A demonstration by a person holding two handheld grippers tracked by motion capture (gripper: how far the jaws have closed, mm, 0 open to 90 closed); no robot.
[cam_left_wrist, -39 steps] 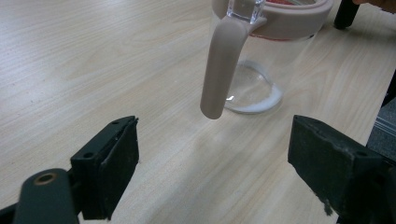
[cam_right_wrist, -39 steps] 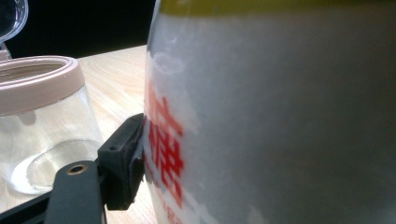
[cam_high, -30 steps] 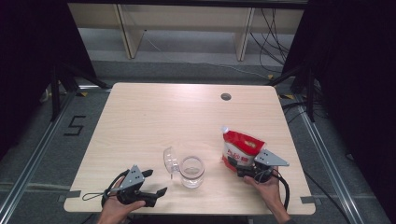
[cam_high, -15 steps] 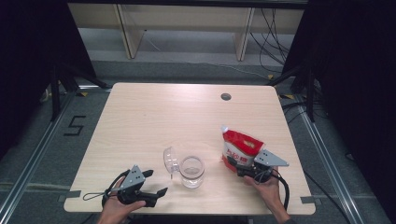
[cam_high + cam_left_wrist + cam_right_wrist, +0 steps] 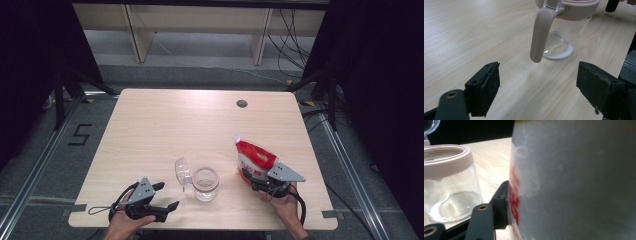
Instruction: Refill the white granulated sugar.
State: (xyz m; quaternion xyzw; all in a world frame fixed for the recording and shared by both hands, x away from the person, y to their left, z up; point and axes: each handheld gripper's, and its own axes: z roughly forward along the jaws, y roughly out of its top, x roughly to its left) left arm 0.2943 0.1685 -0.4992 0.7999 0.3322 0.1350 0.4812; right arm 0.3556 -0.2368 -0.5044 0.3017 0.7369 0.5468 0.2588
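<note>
Red-and-white refill pouch (image 5: pixel 254 161): soft, light, slack-walled, apt to buckle; standing between right gripper (image 5: pixel 256 181) jaws, which have just been closing, one pad against its lower side. Best taken low on the body, spout up. Left gripper (image 5: pixel 162 196) spread wide, nothing held, glass jar (image 5: pixel 205 184) just ahead

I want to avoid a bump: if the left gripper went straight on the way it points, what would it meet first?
Most likely the pinkish handle of the clear glass jar. In the left gripper view the handle hangs ahead between the open jaws of the left gripper, with bare wooden table before it; depth is uncertain.
</note>
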